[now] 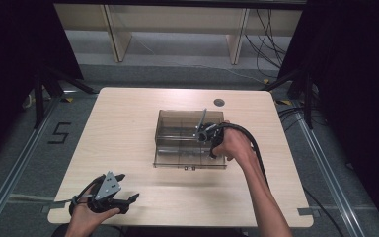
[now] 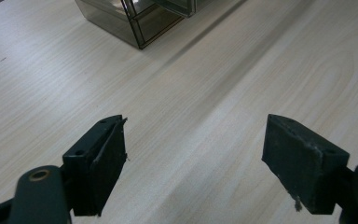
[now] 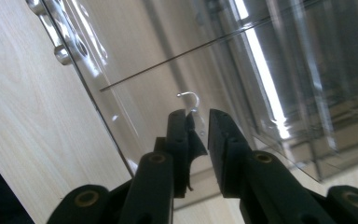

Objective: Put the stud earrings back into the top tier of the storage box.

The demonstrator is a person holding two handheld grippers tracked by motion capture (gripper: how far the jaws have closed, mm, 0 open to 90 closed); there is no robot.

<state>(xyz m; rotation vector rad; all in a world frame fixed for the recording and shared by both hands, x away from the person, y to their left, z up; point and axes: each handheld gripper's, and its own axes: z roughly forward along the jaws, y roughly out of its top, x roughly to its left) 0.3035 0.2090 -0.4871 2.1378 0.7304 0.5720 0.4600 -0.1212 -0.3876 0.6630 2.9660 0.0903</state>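
Smoked-acrylic organiser box [image 1: 190, 140] is my working object and my landmark; it sits on the wooden table [image 1: 128, 133] a little right of centre, its clear lid toward my side with a small latch [image 1: 190, 168] on the near edge. My right gripper [image 1: 208, 134] is over the box's right half, above the lid, with the right hand [image 1: 234, 145] wrapped around the body and the cable looping off to the right of the box. In the right gripper view the jaws stand nearly together with a narrow gap between the pads; a thin, pale, hooked piece [image 3: 189, 99] lies at the tips, and a sliver of something sits against the left pad. I cannot tell whether the pads press on it, so I do not claim a grip. I judge the gripper is held tip-down and close to the clear lid [image 3: 177, 65] because the work is on a small part at the lid surface, where a narrow jaw setting gives control. A slim metal tool or rod [image 1: 200, 123] rises from the box just beside this gripper; what it is I cannot make out. My left gripper [image 1: 128, 190] rests near the table's front left corner, well apart from the box, jaws spread wide with only bare wood between them. I read that as a parked position, clear of the right hand's working space.
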